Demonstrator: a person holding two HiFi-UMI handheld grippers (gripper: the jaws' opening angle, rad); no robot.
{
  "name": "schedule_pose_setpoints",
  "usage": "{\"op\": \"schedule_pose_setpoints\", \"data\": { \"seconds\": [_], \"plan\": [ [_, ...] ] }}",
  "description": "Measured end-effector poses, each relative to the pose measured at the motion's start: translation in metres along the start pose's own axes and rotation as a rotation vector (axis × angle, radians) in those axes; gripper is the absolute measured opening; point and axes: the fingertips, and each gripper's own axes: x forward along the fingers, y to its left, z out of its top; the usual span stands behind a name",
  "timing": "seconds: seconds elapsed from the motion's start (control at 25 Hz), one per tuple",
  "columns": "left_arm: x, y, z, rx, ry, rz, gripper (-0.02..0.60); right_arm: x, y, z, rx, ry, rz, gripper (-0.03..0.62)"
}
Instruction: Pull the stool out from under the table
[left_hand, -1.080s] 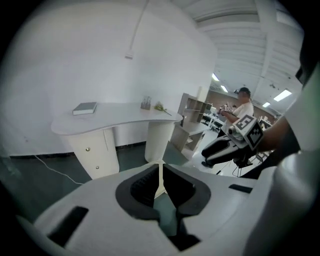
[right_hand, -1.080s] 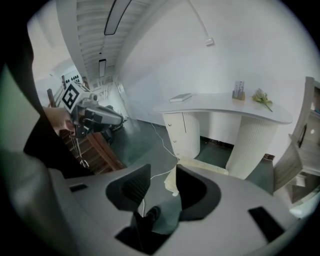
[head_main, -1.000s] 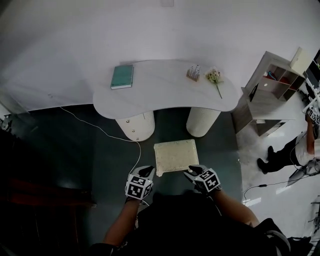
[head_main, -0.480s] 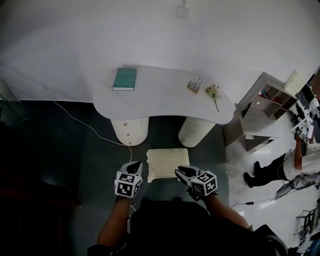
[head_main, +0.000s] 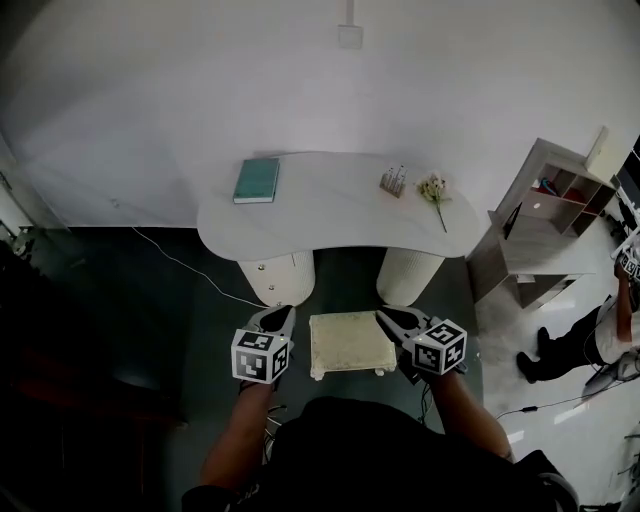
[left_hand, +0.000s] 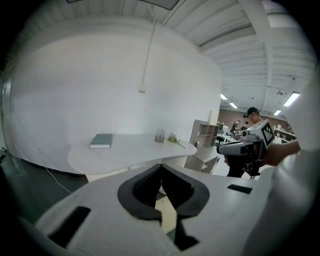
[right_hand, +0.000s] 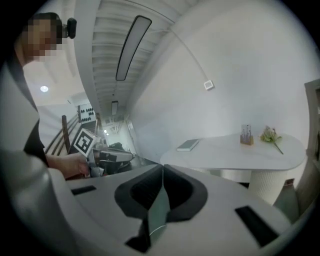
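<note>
The stool (head_main: 350, 343), a low seat with a cream square cushion, stands on the dark floor just in front of the white table's (head_main: 330, 210) two round legs. My left gripper (head_main: 276, 318) hovers off its left far corner, shut and empty. My right gripper (head_main: 391, 318) hovers off the right far corner; its jaws are closing, tips together, nothing between them. In the left gripper view the shut jaws (left_hand: 161, 167) point at the table, and a strip of cushion (left_hand: 166, 215) shows below them. The right gripper view shows its jaws (right_hand: 162, 170) met.
On the table lie a teal book (head_main: 257, 180), a small holder (head_main: 393, 181) and a flower sprig (head_main: 436, 192). A white cable (head_main: 190, 270) runs over the floor at left. A wooden shelf unit (head_main: 545, 215) and a person (head_main: 590, 345) are at right.
Both grippers have left the stool's near corners and risen to flank its far corners. The right jaws have come together. The head view has shifted.
</note>
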Motion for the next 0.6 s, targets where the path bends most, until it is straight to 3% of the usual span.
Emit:
{"op": "schedule_pose_setpoints", "data": {
  "seconds": [0.2, 0.36, 0.48, 0.6],
  "plan": [
    [0.009, 0.0, 0.076, 0.071, -0.086, 0.022, 0.009, -0.015, -0.019, 0.068, -0.064, -0.126, -0.032, 0.006],
    [-0.005, -0.003, 0.131, 0.111, -0.207, 0.058, 0.009, -0.038, -0.008, 0.134, -0.158, -0.31, -0.055, 0.005],
    [-0.02, -0.002, 0.149, 0.106, -0.288, 0.105, 0.009, -0.061, 0.002, 0.159, -0.248, -0.378, -0.084, 0.005],
    [-0.024, -0.003, 0.145, 0.119, -0.3, 0.123, 0.009, -0.074, 0.005, 0.158, -0.31, -0.367, -0.114, 0.005]
  ]
}}
